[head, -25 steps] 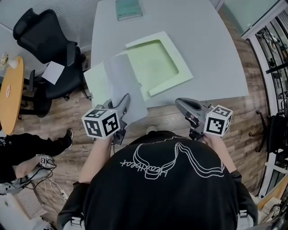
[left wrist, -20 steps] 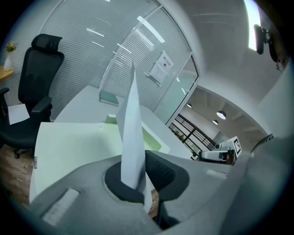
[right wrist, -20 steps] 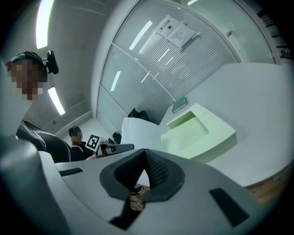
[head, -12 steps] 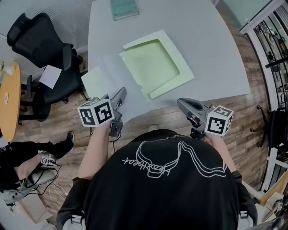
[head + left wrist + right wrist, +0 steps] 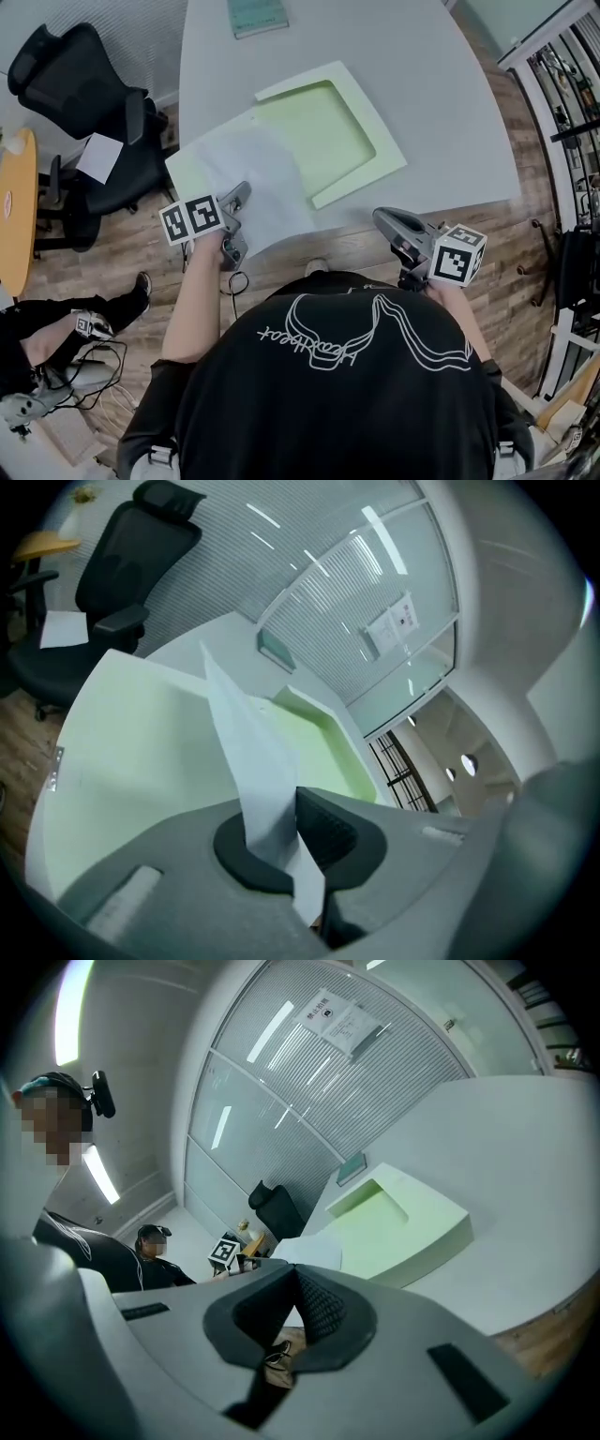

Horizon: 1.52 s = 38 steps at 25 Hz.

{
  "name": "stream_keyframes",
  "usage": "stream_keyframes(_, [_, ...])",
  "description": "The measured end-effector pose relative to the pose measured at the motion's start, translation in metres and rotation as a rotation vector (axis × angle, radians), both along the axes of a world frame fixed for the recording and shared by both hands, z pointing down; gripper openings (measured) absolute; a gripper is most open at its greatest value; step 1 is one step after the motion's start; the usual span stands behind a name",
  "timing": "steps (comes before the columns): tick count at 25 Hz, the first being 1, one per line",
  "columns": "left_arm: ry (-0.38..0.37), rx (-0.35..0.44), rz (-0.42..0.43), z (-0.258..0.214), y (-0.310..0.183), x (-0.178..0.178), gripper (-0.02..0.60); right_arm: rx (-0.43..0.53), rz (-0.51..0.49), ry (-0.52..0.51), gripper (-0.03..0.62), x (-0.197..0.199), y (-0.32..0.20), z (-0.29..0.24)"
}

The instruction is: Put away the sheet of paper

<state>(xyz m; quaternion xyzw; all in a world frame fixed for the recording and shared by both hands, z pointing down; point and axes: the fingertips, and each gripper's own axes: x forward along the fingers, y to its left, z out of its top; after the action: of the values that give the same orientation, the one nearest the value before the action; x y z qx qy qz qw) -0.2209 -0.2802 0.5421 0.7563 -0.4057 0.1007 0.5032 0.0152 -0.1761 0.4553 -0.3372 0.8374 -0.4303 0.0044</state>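
Observation:
A white sheet of paper (image 5: 258, 183) lies slanted over the left flap of an open pale green folder (image 5: 323, 127) on the grey table (image 5: 422, 84). My left gripper (image 5: 241, 192) is shut on the sheet's near edge, at the table's front left corner. In the left gripper view the sheet (image 5: 246, 747) rises edge-on from between the pads of that gripper (image 5: 286, 799), with the green folder (image 5: 131, 742) behind it. My right gripper (image 5: 380, 217) hovers off the table's front edge, shut and holding nothing. Its pads (image 5: 319, 1307) meet in front of the folder (image 5: 398, 1227).
A teal book (image 5: 256, 14) lies at the table's far edge. A black office chair (image 5: 80, 103) with a paper on its seat stands to the left, by an orange round table (image 5: 7, 202). A seated person (image 5: 47, 319) is at lower left. Shelving (image 5: 572, 141) lines the right.
My left gripper has moved left and slightly away from me with the sheet. The sheet, which stood curled up, now lies flatter over the folder's left flap. The right gripper has barely moved.

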Motion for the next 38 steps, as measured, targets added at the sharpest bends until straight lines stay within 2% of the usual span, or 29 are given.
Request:
stream_keyframes(4, [0.079,-0.075,-0.064,0.019,-0.006,-0.011,0.011,0.004,-0.013,-0.004,0.009,-0.006,-0.003,-0.001])
stream_keyframes(18, [0.149,-0.135,-0.121,0.037,-0.032,-0.026,0.011,-0.009,-0.037,0.008,0.009,-0.009,-0.02,0.004])
stream_keyframes(28, [0.21,-0.147,-0.096,0.038,-0.038,0.004,0.011,-0.004,-0.044,0.013,0.009,-0.008,-0.026,0.001])
stream_keyframes(38, [0.221,-0.156,-0.113,0.038,-0.048,0.04,0.011,-0.035,-0.055,-0.003,0.009,0.012,-0.031,0.008])
